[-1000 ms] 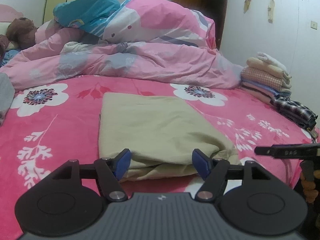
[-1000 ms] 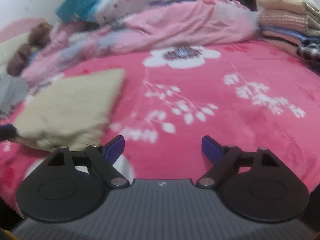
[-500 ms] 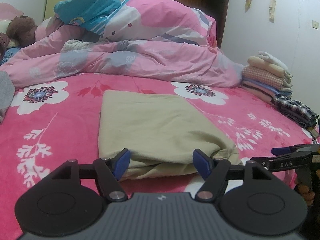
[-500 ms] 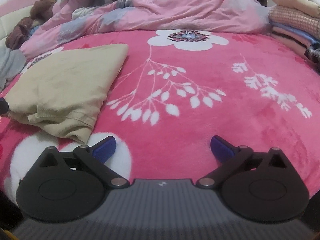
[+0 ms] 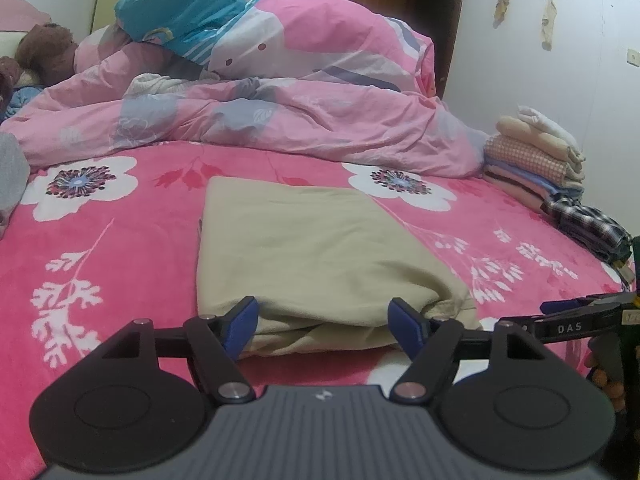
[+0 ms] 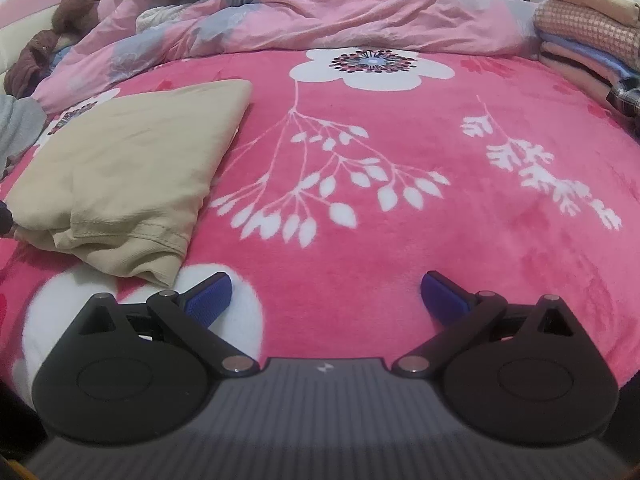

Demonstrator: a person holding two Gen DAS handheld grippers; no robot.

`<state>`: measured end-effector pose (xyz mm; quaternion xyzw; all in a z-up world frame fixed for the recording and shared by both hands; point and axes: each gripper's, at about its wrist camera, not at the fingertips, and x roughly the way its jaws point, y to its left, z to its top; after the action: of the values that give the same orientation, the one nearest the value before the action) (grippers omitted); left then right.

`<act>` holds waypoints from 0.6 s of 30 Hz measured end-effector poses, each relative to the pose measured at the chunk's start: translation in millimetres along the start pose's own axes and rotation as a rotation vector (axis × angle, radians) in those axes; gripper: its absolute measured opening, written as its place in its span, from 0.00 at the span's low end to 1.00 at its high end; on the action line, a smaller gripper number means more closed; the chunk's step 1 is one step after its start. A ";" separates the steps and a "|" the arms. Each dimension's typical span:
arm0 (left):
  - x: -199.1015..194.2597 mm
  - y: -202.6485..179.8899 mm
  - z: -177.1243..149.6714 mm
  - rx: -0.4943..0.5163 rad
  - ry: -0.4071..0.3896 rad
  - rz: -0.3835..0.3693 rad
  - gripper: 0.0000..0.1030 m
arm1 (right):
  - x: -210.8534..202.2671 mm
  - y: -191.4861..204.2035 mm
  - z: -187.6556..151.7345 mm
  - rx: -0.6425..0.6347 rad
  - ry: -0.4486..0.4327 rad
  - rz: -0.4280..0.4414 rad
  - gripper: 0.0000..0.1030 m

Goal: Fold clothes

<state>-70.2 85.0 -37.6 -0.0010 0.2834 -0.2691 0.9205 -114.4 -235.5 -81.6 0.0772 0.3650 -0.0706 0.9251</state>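
Observation:
A beige garment (image 5: 312, 248), folded into a rectangle, lies flat on the pink flowered blanket (image 5: 120, 240). My left gripper (image 5: 324, 316) sits at its near folded edge. The jaws are open and the blue pads stand on either side of that edge without pressing on it. In the right wrist view the same garment (image 6: 128, 160) lies to the left. My right gripper (image 6: 326, 296) is wide open over bare blanket (image 6: 400, 240), just right of the garment's near corner, with nothing between its fingers. Its black finger (image 5: 576, 314) reaches into the left wrist view from the right.
A stack of folded clothes (image 5: 536, 160) stands at the bed's right edge, also in the right wrist view (image 6: 588, 32). A rumpled pink duvet (image 5: 280, 120) fills the far side. At far left are a brown teddy bear (image 5: 48, 52) and a grey garment (image 5: 10, 176).
My right gripper's jaws opened wider and it moved closer to the garment's near right corner, entering the left wrist view further. The left gripper and the garment stayed put.

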 end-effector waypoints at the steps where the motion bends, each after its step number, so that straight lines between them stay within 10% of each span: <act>1: -0.2 -0.1 0.0 -0.001 0.000 0.000 0.71 | 0.2 0.1 0.2 0.001 0.001 -0.001 0.99; 18: 0.0 1.4 0.3 0.001 0.001 0.000 0.72 | 0.7 2.1 0.0 -0.001 0.009 -0.015 0.99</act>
<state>-69.4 86.1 -37.5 -0.0004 0.2839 -0.2694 0.9202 -113.5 -233.5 -81.8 0.0744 0.3700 -0.0770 0.9228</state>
